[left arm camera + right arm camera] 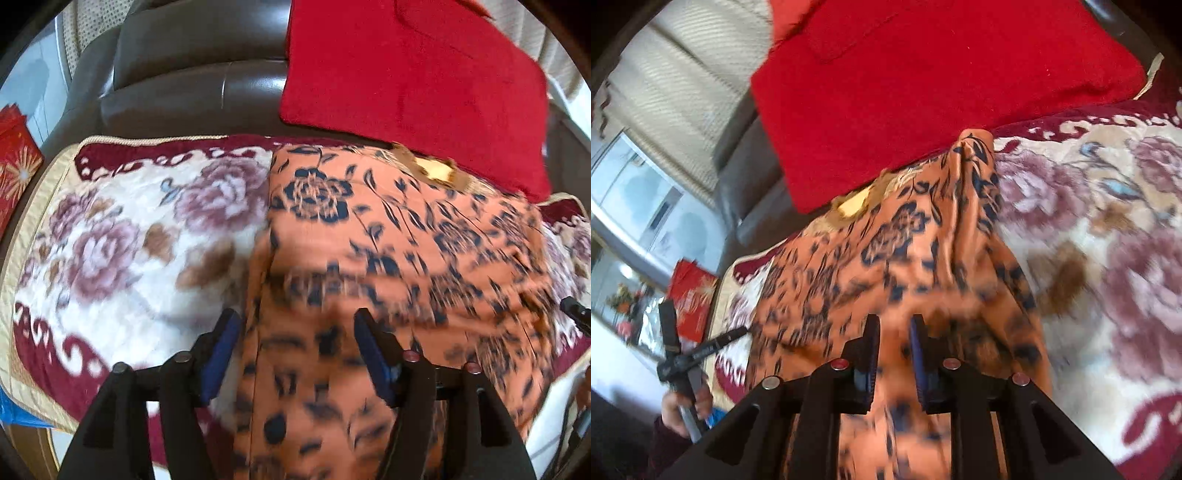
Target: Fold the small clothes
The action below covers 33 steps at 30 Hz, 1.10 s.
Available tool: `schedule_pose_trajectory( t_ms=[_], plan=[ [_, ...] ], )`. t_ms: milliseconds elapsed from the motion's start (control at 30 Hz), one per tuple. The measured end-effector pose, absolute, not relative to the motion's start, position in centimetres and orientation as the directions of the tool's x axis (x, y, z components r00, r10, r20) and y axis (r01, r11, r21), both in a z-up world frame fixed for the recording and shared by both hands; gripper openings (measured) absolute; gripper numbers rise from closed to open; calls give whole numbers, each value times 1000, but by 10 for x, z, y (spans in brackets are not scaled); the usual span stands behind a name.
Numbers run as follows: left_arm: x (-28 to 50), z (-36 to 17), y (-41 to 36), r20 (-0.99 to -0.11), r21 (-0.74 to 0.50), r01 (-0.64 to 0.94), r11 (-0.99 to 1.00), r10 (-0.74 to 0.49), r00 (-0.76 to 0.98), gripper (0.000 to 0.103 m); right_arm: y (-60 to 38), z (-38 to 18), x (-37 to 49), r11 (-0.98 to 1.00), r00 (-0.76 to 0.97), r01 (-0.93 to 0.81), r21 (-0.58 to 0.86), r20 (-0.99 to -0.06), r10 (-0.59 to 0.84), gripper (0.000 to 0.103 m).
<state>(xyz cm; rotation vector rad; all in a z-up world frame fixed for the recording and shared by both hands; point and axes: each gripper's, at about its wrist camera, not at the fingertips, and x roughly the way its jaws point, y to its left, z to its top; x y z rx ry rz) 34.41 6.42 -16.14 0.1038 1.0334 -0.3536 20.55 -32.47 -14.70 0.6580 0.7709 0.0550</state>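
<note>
Leftmost in the left wrist view, a red box with a gold starburst (14, 170) sits off the left edge of the sofa, beside the dark leather backrest (192, 85). Next comes the floral blanket (122, 236) spread over the sofa seat, cream with mauve roses and a maroon scroll border; its left half is bare. The left gripper (293, 328) has its jaws spread wide, the left blue-padded finger (221, 347) over the blanket and the right one over cloth, with nothing clamped between them. The orange garment with dark blue flowers (388, 236) lies on the right half of the blanket, running from the back edge of the seat down to the front edge and under the gripper; its near part is blurred. At the back right, a red cloth (406, 74) leans against the backrest, its lower edge overlapping the garment's collar.

From the right wrist view, the orange garment (886, 258) fills the centre, with the red cloth (923, 92) above it and the blanket (1108, 240) to the right. The right gripper (894, 332) has its jaws nearly together with a narrow gap, and orange fabric shows in that gap; whether it is pinched I cannot tell through the blur.
</note>
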Motion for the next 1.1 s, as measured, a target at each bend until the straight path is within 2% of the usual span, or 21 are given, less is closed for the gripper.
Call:
schedule_pose_trajectory(
  t_ms=[67, 133, 167, 433, 567, 767, 867, 900, 933, 967, 1000, 1100],
  plan=[
    [321, -162, 79, -854, -112, 344, 932, -267, 446, 76, -327, -150, 182, 792, 725, 198, 578, -630, 279, 32],
    [302, -163, 92, -854, -144, 344, 928, -293, 430, 78, -330, -156, 148, 759, 730, 238, 606, -627, 272, 88],
    [289, -166, 103, -856, -173, 338, 925, -311, 413, 79, -334, -160, 133, 745, 743, 248, 619, -615, 264, 89],
    [236, -208, 145, -889, -300, 249, 921, -364, 278, 80, -332, -213, 64, 698, 635, 352, 624, -707, 312, 89],
    [225, -228, 157, -871, -417, 194, 888, -451, 193, 80, -337, -247, 55, 634, 607, 394, 665, -707, 363, 89],
    [223, -250, 167, -853, -492, 136, 860, -507, 121, 80, -333, -278, 54, 549, 596, 407, 730, -668, 446, 85],
    [222, -255, 169, -853, -492, 134, 860, -507, 124, 78, -327, -273, 54, 577, 594, 387, 719, -673, 441, 54],
    [220, -256, 172, -851, -494, 134, 859, -509, 129, 77, -326, -269, 56, 590, 590, 375, 715, -675, 443, 34],
    [219, -256, 172, -845, -501, 138, 854, -518, 134, 64, -323, -266, 57, 598, 589, 370, 711, -677, 441, 32],
    [219, -256, 172, -843, -505, 145, 851, -523, 131, 42, -322, -262, 57, 611, 591, 363, 704, -681, 433, 31],
    [219, -256, 170, -844, -503, 156, 850, -522, 123, 37, -320, -257, 59, 622, 592, 355, 698, -683, 428, 30],
    [217, -257, 171, -847, -498, 158, 852, -518, 123, 36, -318, -251, 62, 646, 586, 343, 682, -693, 420, 30]
  ],
)
